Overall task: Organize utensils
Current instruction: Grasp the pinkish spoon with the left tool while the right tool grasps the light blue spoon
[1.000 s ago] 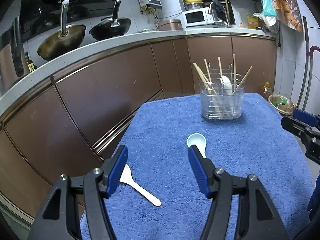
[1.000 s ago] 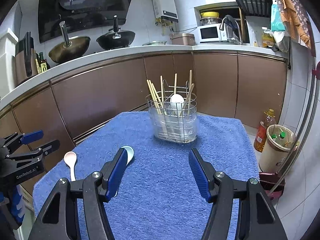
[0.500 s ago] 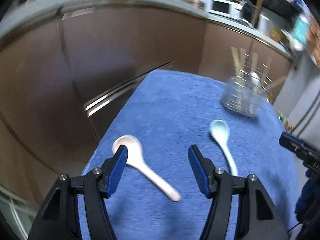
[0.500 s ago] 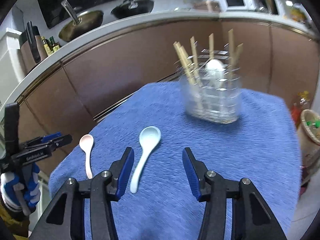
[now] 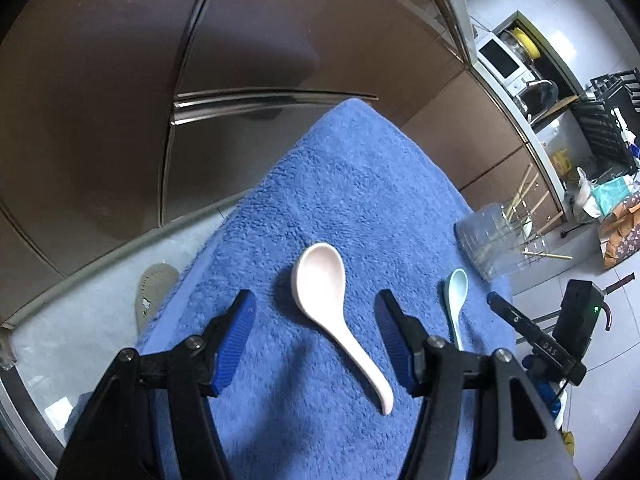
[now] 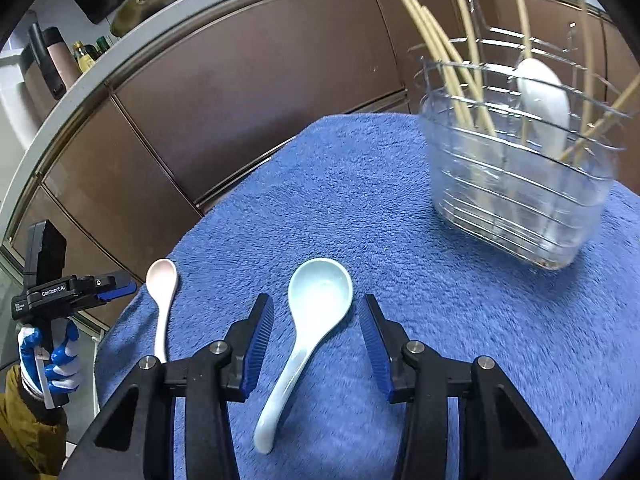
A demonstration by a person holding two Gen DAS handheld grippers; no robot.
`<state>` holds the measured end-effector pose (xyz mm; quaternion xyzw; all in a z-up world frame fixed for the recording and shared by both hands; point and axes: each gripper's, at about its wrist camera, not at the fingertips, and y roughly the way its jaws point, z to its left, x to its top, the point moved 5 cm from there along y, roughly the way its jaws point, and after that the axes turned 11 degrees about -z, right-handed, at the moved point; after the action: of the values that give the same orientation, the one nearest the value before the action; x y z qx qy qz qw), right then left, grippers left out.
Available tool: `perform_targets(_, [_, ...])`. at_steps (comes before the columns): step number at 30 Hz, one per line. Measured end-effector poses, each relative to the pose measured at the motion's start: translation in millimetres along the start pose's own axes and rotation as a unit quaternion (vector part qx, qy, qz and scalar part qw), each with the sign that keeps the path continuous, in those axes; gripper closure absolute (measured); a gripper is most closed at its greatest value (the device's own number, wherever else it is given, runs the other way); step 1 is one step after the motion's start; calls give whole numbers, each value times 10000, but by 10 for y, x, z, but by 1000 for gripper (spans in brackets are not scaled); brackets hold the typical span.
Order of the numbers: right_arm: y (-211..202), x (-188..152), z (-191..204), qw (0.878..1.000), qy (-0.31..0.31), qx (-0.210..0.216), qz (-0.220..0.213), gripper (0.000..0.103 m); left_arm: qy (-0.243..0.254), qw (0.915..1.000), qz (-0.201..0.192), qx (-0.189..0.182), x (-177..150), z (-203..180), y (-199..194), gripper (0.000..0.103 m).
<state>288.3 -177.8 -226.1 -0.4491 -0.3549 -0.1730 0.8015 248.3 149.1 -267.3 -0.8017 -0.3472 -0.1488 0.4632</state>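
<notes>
While both claws gape wide, holding nothing: left gripper straddles pink spoon; right gripper straddles blue spoon; towel beneath.

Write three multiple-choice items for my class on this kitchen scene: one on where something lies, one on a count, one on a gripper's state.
1. Where does the pale blue spoon lie?
A. In the wire holder
B. On the blue towel, between the right gripper's fingers
C. On the counter

2. How many spoons lie on the blue towel?
A. One
B. Two
C. Four

3. What is the left gripper doing?
A. Open around the pink spoon
B. Shut on a chopstick
C. Shut and empty

Answers: 1 B, the right gripper straddles it on the cloth. 2 B, pink and pale blue; a third stands in the wire holder. 3 A, its fingers flank the spoon with gaps.
</notes>
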Motion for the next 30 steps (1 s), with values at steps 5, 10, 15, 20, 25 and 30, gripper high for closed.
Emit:
perform_targets(5, [157, 47, -126, 9997, 125, 127, 178, 63, 7, 9998, 204, 42, 43, -16, 251, 56])
perform_targets(10, [333, 129, -176, 9989, 106, 251, 380, 66, 34, 9991, 423, 15, -6, -56, 417, 72])
perform_targets(15, [493, 172, -184, 9979, -13, 306, 572, 74, 54, 9988, 479, 81, -36, -47, 462, 85])
perform_targets(20, [605, 135, -172, 9959, -107, 362, 823, 80, 124, 9984, 514, 195, -11, -42, 508, 89])
perform_targets(25, [630, 76, -123, 9943, -285, 325, 979, 93, 285, 9977, 517, 325, 14, -70, 556, 93])
perform_targets(30, [505, 25, -52, 9947, -518, 146, 876, 95, 541, 9968, 391, 436, -2, -119, 539, 93])
